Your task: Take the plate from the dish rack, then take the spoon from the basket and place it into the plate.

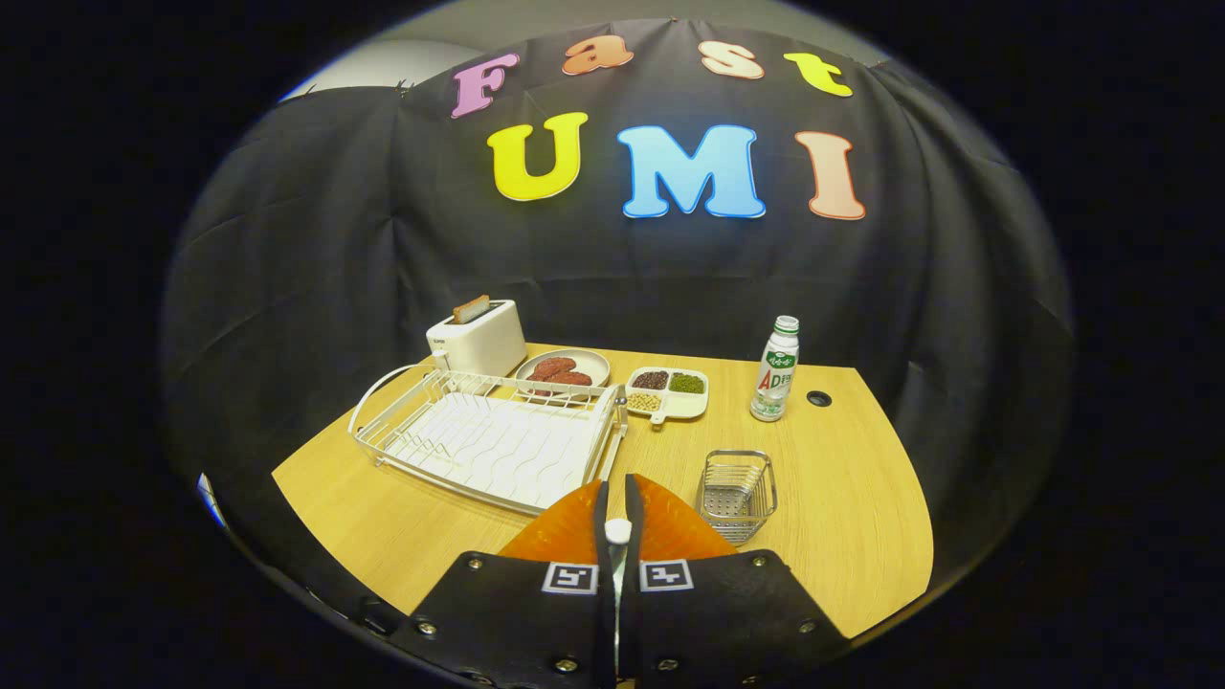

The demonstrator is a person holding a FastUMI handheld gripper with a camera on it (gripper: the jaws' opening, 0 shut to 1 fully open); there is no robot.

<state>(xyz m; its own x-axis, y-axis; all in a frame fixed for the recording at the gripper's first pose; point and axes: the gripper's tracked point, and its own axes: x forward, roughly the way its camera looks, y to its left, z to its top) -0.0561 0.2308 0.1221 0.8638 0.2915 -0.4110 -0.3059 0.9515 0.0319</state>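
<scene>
the gripper (pixel 613 507) has its jaws pressed nearly together around a thin spoon (pixel 617 529), whose white end shows in the narrow gap between the two black fingers (pixel 633 498). directly under and beyond the fingers lies an orange plate (pixel 670 531) on the wooden surface (pixel 842 517). the white wire dish rack (pixel 488 445) sits just beyond the plate, to its left, with no dishes standing in it. the small metal basket (pixel 735 495) stands just right of the plate. behind the dish rack are a white toaster (pixel 477 338) with bread in its slot, a bowl of reddish food (pixel 565 369), a divided white tray (pixel 667 390) and a bottle (pixel 774 383).
</scene>
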